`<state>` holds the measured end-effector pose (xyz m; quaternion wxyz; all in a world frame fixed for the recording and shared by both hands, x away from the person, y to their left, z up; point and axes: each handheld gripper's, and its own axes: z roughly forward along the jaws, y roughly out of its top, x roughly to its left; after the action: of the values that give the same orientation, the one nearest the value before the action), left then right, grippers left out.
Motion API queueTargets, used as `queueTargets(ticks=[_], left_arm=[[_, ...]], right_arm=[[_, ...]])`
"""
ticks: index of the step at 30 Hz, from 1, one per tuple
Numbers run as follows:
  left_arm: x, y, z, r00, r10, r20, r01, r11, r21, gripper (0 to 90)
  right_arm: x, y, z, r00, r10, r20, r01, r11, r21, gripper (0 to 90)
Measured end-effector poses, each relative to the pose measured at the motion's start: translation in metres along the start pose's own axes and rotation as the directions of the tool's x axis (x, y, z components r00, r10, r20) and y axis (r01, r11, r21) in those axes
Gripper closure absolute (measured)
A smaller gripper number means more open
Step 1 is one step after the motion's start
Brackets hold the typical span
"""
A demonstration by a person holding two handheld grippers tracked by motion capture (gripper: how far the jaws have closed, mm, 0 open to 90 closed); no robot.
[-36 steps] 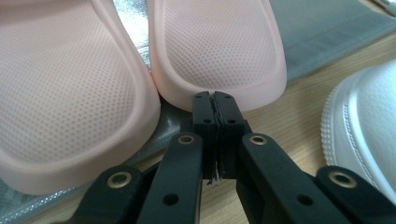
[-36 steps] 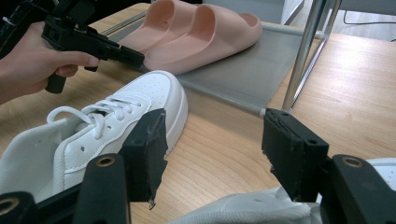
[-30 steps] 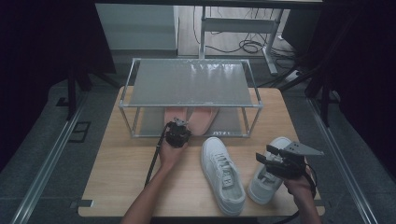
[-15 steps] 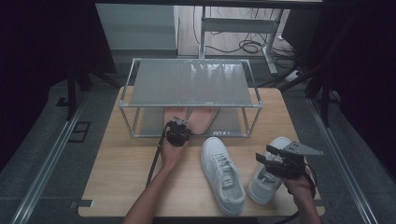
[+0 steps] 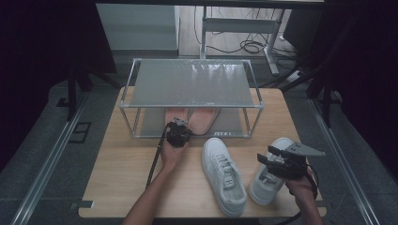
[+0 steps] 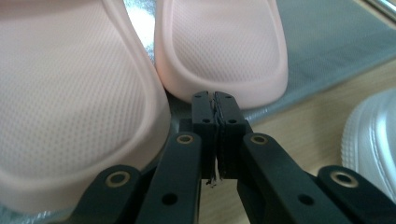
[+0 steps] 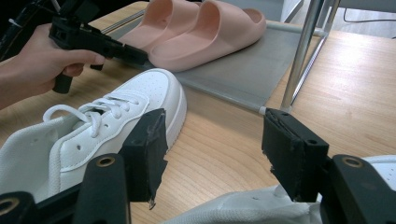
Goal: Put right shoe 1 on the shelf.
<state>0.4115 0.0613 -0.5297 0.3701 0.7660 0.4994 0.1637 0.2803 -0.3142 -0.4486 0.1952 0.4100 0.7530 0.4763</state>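
Two pink slippers (image 5: 202, 119) lie side by side on the lower shelf of a metal rack (image 5: 191, 107). My left gripper (image 6: 215, 108) is shut with nothing between its jaws, its tips at the heel edge of one slipper (image 6: 219, 46); the other slipper (image 6: 70, 102) lies to its left. In the high view, the left gripper (image 5: 179, 124) sits at the shelf's front edge. Two white sneakers (image 5: 224, 173) rest on the wooden table. My right gripper (image 7: 215, 140) is open, hovering over the right sneaker (image 5: 268, 178). The laced sneaker (image 7: 93, 135) lies to its left.
The rack's upper shelf (image 5: 192, 83) is a bare grey panel on thin metal posts (image 7: 301, 51). The wooden table (image 5: 122, 173) has free room at its left and front. A cable (image 5: 155, 161) trails from the left gripper along the forearm.
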Motion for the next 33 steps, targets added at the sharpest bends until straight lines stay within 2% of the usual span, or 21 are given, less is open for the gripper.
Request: queueTargets(ticks=[8,13,17,25,33], left_arm=[[0.005,-0.022,-0.029,0.9997,0.023,0.006,-0.022,0.9995,-0.023,87.3],[0.013,-0.04,-0.056,0.9989,0.032,0.034,-0.03,0.9988,-0.039,87.1],[0.017,-0.052,-0.072,0.9984,0.034,0.044,-0.033,0.9987,-0.038,86.6],[0.022,-0.076,-0.096,0.9979,0.038,0.053,-0.037,0.9988,-0.032,86.0],[0.026,-0.093,-0.117,0.9978,0.043,0.05,-0.042,0.9987,-0.029,85.9]], right_arm=[[-0.002,0.0,-0.002,1.0,0.003,0.003,-0.003,1.0,-0.001,40.9],[0.0,0.0,0.0,1.0,-0.001,0.001,0.001,1.0,0.0,40.8],[0.001,0.0,0.0,1.0,0.001,0.002,-0.001,1.0,0.002,40.8],[0.002,0.0,0.001,1.0,-0.001,0.001,0.001,1.0,0.007,40.8],[0.003,-0.001,0.002,1.0,-0.003,0.001,0.003,1.0,0.008,40.8]])
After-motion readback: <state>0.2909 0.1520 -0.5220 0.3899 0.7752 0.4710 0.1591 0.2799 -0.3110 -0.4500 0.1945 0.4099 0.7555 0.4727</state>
